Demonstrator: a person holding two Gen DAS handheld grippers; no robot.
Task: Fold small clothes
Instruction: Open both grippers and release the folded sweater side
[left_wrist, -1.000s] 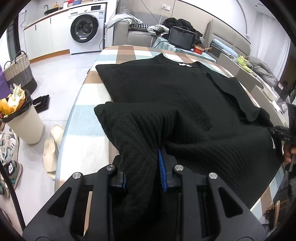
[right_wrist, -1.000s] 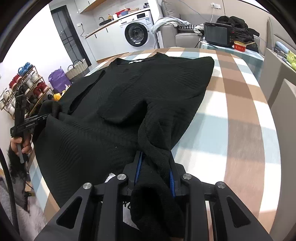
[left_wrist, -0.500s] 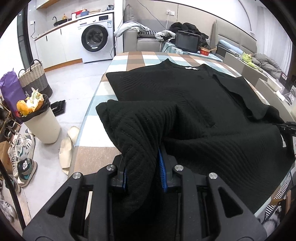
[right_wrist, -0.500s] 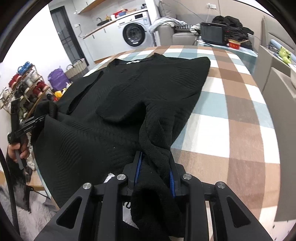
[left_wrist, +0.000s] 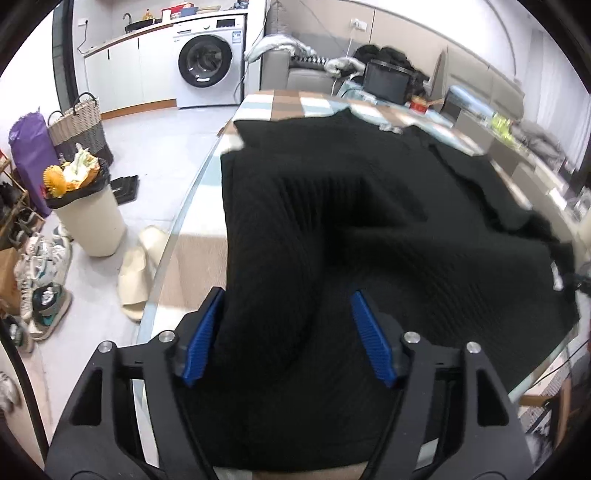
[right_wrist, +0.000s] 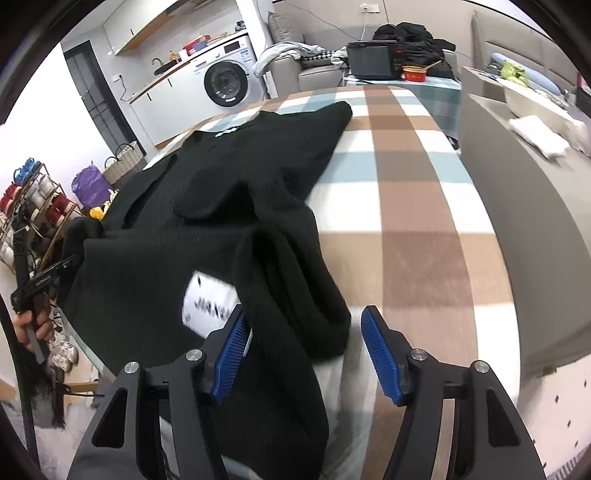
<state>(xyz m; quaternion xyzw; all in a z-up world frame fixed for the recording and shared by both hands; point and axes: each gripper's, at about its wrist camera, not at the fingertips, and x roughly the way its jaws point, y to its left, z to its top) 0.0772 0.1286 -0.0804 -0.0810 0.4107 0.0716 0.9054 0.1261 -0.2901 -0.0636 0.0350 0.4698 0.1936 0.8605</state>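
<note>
A black knit sweater (left_wrist: 369, 221) lies spread over the checked tablecloth (left_wrist: 192, 254), neck at the far end. My left gripper (left_wrist: 287, 332) is at its near left corner. Its jaws are opening, and a bunched fold of the hem lies loose between the blue pads (left_wrist: 201, 339). My right gripper (right_wrist: 306, 350) is at the near right corner of the sweater (right_wrist: 240, 177). Its jaws are opening too: a fold rests against the left pad (right_wrist: 231, 354), with a gap on the right. A white label (right_wrist: 210, 306) shows beside it.
A full waste bin (left_wrist: 88, 218), slippers (left_wrist: 136, 273) and shoes stand on the floor left of the table. A washing machine (left_wrist: 207, 62) and a sofa are behind. A grey cabinet (right_wrist: 517, 221) stands close along the table's right side.
Both grippers were clamped on folds of the sweater's hem; now their jaws stand wide apart and the cloth lies loose between them. Both hands have shifted across the table.
</note>
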